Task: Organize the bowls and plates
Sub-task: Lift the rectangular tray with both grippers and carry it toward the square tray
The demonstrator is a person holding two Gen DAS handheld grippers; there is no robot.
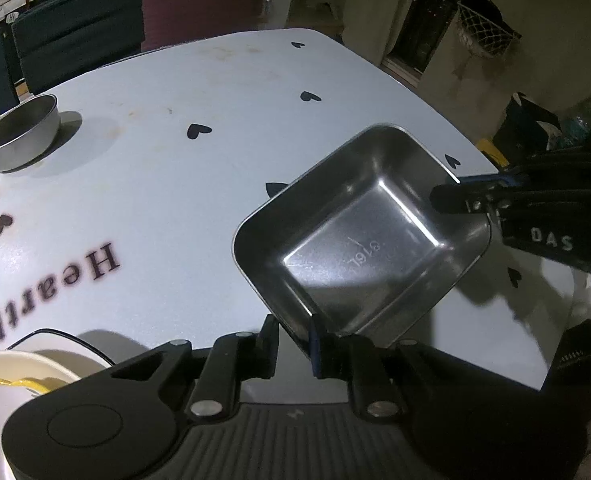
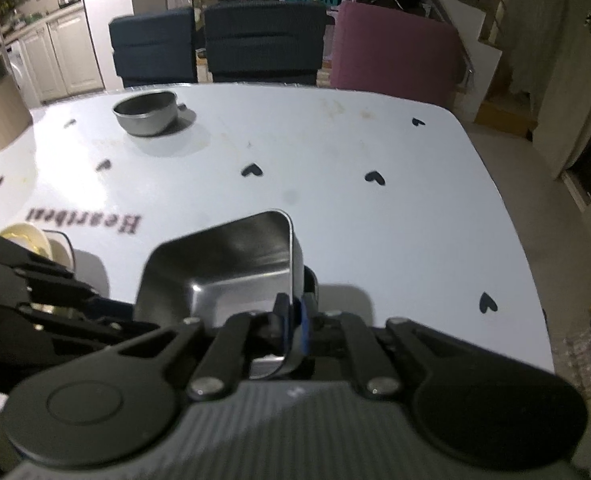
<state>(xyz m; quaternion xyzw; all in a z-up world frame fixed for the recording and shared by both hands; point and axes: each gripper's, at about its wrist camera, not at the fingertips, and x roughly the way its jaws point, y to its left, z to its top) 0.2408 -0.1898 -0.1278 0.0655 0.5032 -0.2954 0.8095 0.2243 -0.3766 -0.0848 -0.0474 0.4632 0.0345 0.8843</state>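
Square steel dish (image 1: 359,236) tilted above table, round steel bowl (image 1: 19,136) upright

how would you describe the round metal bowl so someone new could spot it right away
Start from the white table printed with black hearts, and look toward its far edge, in front of the dark blue chairs. The round metal bowl stands there alone. Unlike the square metal dish near the fingers, it is round with a small side handle, and nothing is holding it.

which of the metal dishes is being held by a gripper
The square steel tray, the only rectangular one, pinched at its rim by the right gripper. The round steel bowl sits untouched far across the table.
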